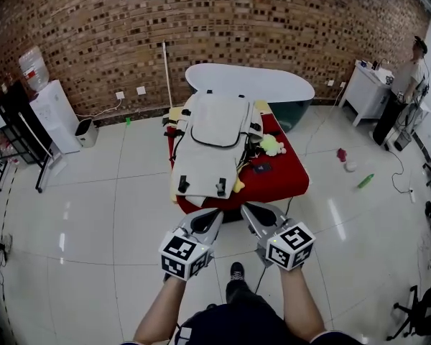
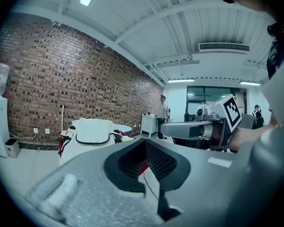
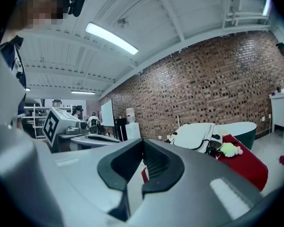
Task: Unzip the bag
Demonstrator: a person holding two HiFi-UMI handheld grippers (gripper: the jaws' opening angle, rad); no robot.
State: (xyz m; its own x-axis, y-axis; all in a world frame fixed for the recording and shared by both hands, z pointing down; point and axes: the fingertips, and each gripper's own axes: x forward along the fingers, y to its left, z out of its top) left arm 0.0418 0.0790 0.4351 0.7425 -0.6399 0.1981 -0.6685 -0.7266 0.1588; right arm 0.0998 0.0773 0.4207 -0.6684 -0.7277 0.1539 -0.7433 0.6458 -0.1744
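A light grey backpack (image 1: 210, 142) with a black zipper line lies flat on the red table (image 1: 281, 180). It also shows as the backpack (image 2: 91, 131) in the left gripper view and the backpack (image 3: 197, 135) in the right gripper view. Both grippers hover side by side over the floor, short of the table's near edge. My left gripper (image 1: 211, 217) points at the table with its jaws together and nothing held. My right gripper (image 1: 250, 213) is likewise shut and empty. The pack is well ahead of my left gripper (image 2: 146, 167) and my right gripper (image 3: 141, 171).
A white bathtub (image 1: 251, 82) stands behind the table. A yellow-green plush toy (image 1: 271, 145) and a dark item (image 1: 262, 168) lie beside the pack. A water dispenser (image 1: 54, 113) stands far left, a person (image 1: 411, 74) far right. Small objects (image 1: 365, 180) lie on the tiled floor.
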